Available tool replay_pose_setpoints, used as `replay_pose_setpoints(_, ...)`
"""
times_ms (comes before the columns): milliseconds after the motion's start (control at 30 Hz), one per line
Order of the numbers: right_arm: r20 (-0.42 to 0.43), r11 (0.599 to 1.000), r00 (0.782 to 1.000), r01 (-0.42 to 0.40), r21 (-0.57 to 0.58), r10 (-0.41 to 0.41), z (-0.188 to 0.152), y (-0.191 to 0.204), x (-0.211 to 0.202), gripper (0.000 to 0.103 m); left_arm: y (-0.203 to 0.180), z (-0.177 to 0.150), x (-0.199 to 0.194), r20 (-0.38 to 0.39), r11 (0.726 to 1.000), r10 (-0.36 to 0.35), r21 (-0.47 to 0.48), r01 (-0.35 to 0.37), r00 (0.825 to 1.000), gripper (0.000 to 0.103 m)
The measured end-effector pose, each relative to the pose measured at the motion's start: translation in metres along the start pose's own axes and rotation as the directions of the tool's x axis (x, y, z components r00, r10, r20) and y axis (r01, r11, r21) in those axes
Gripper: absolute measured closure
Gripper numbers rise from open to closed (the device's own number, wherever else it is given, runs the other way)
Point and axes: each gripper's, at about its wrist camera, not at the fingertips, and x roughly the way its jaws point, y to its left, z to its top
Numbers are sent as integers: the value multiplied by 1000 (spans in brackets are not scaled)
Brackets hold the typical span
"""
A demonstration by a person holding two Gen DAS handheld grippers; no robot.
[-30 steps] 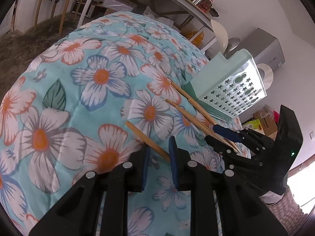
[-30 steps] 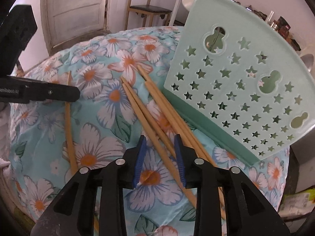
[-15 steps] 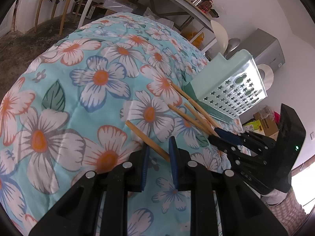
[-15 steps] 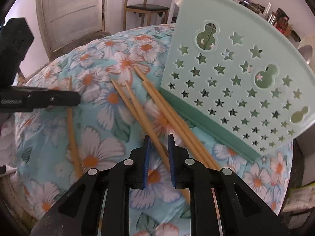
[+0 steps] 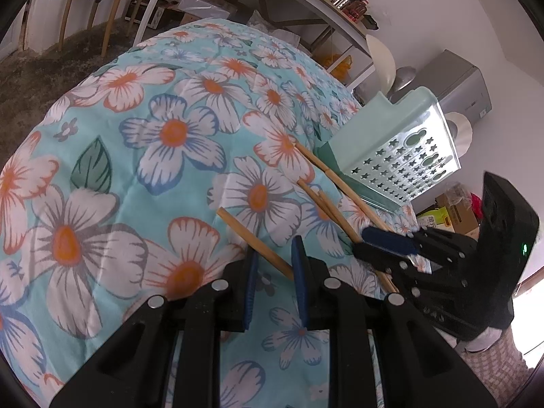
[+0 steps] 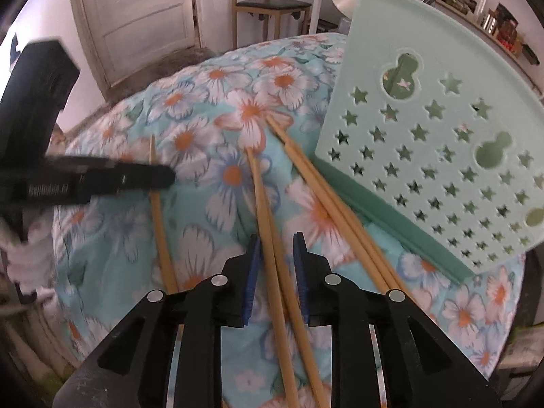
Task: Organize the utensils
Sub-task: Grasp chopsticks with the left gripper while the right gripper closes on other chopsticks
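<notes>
Looking down over a bench (image 5: 44, 78) draped in a turquoise cloth printed with white and orange flowers (image 5: 102, 136); scattered on that cloth, several long tan wooden chopsticks, all near a pale green plastic basket pierced with star-shaped holes (image 6: 425, 136).

Seen from the right wrist: right gripper (image 6: 275, 241) tilted down over the cloth, jaws opening; between them a pair of chopsticks (image 6: 263, 204) lying side by side, blue pads close on either flank yet not pressing; far ends of the pair reaching toward an orange-centred flower. Just to the right, a further bundle of chopsticks (image 6: 323, 197) running along the darker green edge of the basket, touching or nearly touching it; basket tipped up with its perforated face turned to the camera. Off to the left, a single chopstick (image 6: 159, 221) lying apart from the rest, crossed by a black finger of the left gripper (image 6: 136, 178). Beyond the bench, a wooden chair with a dark seat (image 6: 272, 3) and a white panelled door (image 6: 136, 17).

Seen from the left wrist: left gripper (image 5: 273, 255) low over the cloth, jaws a little apart; single chopstick (image 5: 251, 234) slanting between the blue pads, near end hidden behind one pad; cannot tell whether clamped or merely straddled. To the right, the right gripper (image 5: 370, 241) over the pair (image 5: 326, 204), basket (image 5: 401, 142) behind.
</notes>
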Motion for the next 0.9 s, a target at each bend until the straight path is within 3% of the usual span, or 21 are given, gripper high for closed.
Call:
replay_pose_setpoints(133, 18, 1000, 1000, 0, 11, 0, 12, 1, 8, 85, 0, 0, 0, -1, 1000, 0, -2, 0, 1000, 84)
replay_pose_setpoints(233, 31, 1000, 999, -8, 18, 8, 17, 5, 10, 97, 1, 0, 0, -1, 1000, -1, -3, 1, 1000, 84)
replay_pose_setpoints(533, 89, 998, 996, -21, 57, 15, 20, -1, -2, 98, 1, 0, 1, 0, 1000, 1, -5, -1, 1000, 84)
replay_pose_setpoints(733, 191, 994, 982, -22, 103, 2, 22, -6, -37, 98, -3, 1, -3, 23, 1000, 14, 0, -14, 1000, 85)
replay_pose_setpoints(900, 303, 990, 952, -1, 139, -42, 17, -15, -86, 98, -19, 6, -28, 110, 999, 9, 50, -14, 994, 87)
